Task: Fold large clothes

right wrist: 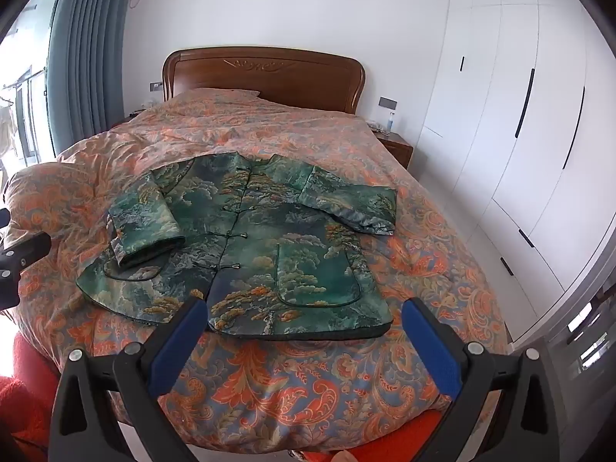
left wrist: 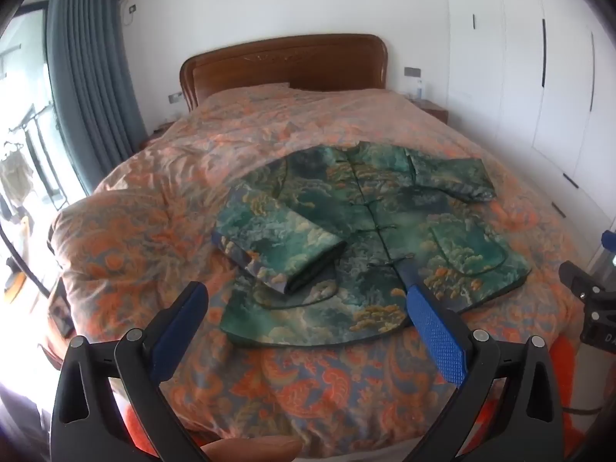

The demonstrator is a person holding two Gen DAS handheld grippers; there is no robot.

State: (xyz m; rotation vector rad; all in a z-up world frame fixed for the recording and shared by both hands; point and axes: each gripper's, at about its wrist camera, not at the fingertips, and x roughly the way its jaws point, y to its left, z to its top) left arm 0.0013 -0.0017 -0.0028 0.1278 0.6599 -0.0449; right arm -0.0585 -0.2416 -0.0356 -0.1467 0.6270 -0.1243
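Left wrist view: left gripper [left wrist: 304,300] tilted downward over the foot of the bed [left wrist: 154,177], jaws spread wide, nothing between the pads. Green patterned jacket [left wrist: 369,238] lies flat, front up, on the orange bedspread, its left sleeve folded across the body.

Right wrist view: right gripper [right wrist: 304,315] likewise pitched down, jaws spread, empty, hovering above the jacket [right wrist: 269,246] hem.

one jacket [right wrist: 246,238], one bed [right wrist: 346,377], two claws [right wrist: 304,333]
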